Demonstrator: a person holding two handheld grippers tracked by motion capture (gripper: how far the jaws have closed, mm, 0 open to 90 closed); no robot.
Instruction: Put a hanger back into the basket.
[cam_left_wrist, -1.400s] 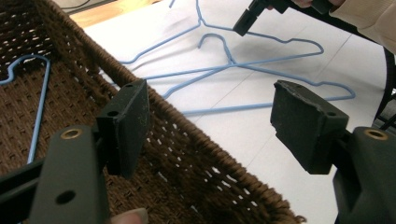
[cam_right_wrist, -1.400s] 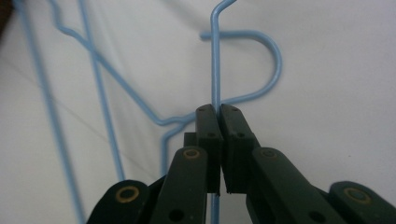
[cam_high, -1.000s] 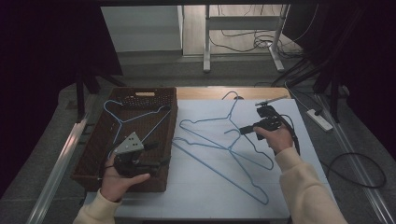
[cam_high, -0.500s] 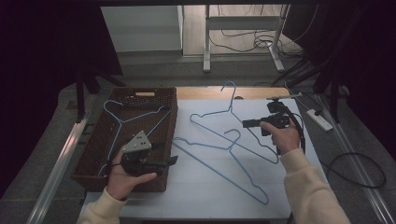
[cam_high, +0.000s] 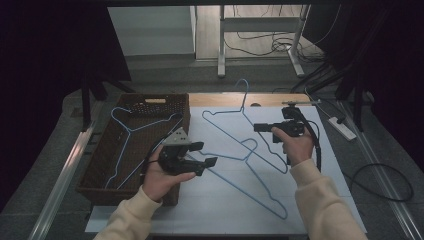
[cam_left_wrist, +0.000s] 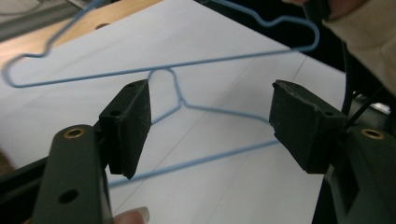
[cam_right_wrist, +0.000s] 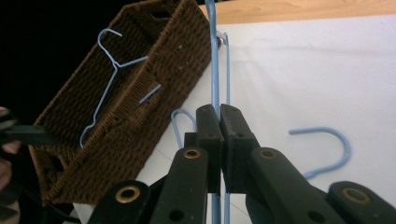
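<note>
My right gripper (cam_high: 261, 127) is shut on the wire of a blue hanger (cam_high: 243, 95) and holds it just above the white sheet; in the right gripper view the jaws (cam_right_wrist: 219, 122) pinch that wire (cam_right_wrist: 214, 70). A second blue hanger (cam_high: 284, 215) lies on the sheet, partly beneath the held one. My left gripper (cam_high: 205, 154) stands open at the sheet's left edge, beside the basket, with nothing between its pads (cam_left_wrist: 130, 122). Beyond them the lying hanger's neck (cam_left_wrist: 180, 100) is on the sheet. A third blue hanger (cam_high: 129, 131) rests in the brown wicker basket (cam_high: 150, 100).
The white sheet (cam_high: 225, 205) covers most of the table, with bare wood along its far edge (cam_high: 215, 99). The basket (cam_right_wrist: 140, 107) takes up the table's left side. A power strip (cam_high: 342, 127) and cables lie on the floor to the right.
My left hand has swung right, from over the basket to the sheet's edge, jaws still open. The right gripper has raised its hanger and carried it slightly farther away.
</note>
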